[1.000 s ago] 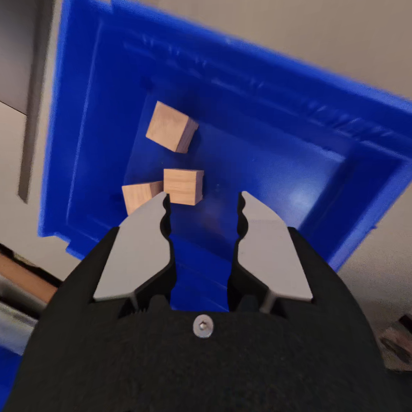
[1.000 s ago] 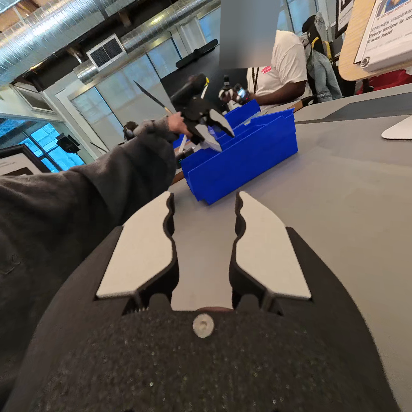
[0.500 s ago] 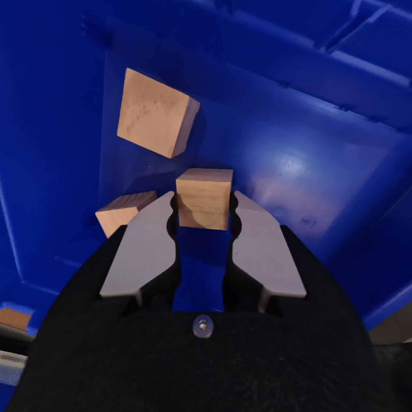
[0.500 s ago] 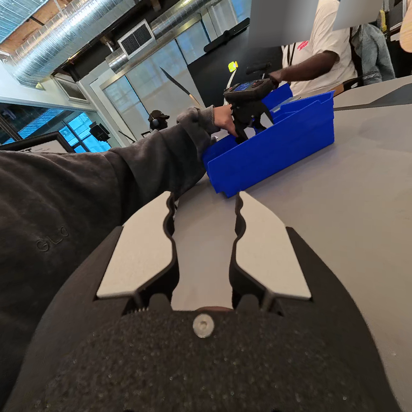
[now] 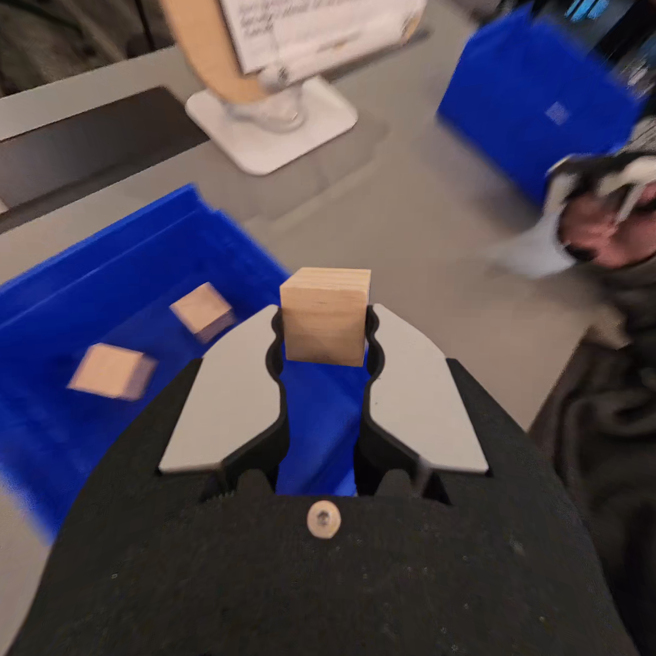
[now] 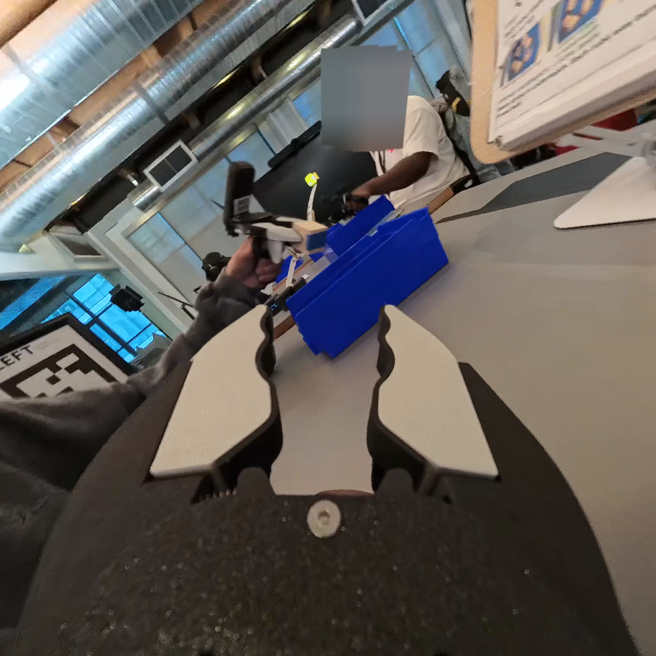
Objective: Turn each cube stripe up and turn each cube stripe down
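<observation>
the left gripper [image 5: 323,332] has its fingers clamped on a plain wooden cube [image 5: 324,316] held above the blue bin [image 5: 149,241]; from the far side a blue face shows on its underside. two more cubes [image 5: 113,371] lie blurred in the bin at nine o'clock. the right gripper [image 6: 323,328] hangs over the grey tabletop [image 6: 532,319] with fingers apart and empty, a printed sheet on a stand [image 6: 575,71] at one o'clock.

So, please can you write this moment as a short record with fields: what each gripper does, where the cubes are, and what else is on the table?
left gripper: shut on a wooden cube, held above the near blue bin
stripe on held cube: a blue face shows underneath in the right wrist view
cubes in near blue bin: two, blurred
right gripper: open, empty, over the grey table
second blue bin: farther off on the table
also on table: white stand carrying a printed sheet
</observation>
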### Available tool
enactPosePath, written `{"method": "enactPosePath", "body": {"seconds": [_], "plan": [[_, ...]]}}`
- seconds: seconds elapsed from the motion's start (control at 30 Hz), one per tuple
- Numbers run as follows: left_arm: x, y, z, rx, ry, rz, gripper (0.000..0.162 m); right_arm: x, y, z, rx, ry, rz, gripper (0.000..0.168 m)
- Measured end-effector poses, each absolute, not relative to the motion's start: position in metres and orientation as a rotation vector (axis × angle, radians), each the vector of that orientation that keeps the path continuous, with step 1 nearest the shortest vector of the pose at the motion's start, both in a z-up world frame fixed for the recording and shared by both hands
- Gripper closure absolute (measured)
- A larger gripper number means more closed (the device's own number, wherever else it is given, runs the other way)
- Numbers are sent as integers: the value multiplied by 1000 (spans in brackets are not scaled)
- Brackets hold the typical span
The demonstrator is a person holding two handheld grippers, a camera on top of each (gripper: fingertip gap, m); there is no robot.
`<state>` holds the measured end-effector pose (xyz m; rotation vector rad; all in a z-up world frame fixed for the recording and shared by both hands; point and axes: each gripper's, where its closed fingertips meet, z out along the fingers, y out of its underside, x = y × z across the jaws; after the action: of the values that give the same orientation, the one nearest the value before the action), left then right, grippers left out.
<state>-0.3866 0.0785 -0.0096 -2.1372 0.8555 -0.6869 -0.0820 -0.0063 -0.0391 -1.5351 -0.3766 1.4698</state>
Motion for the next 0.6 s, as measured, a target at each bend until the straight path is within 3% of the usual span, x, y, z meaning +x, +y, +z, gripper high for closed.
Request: {"method": "enactPosePath", "body": {"seconds": [0.37, 0.6], "plan": [[-196, 29, -8, -1942, 425, -1585, 119, -78, -6, -35, -1721, -344, 1459, 101], [-142, 15, -45, -1963, 432, -1737, 119, -105, -5, -43, -1742, -292, 1596, 88]]}}
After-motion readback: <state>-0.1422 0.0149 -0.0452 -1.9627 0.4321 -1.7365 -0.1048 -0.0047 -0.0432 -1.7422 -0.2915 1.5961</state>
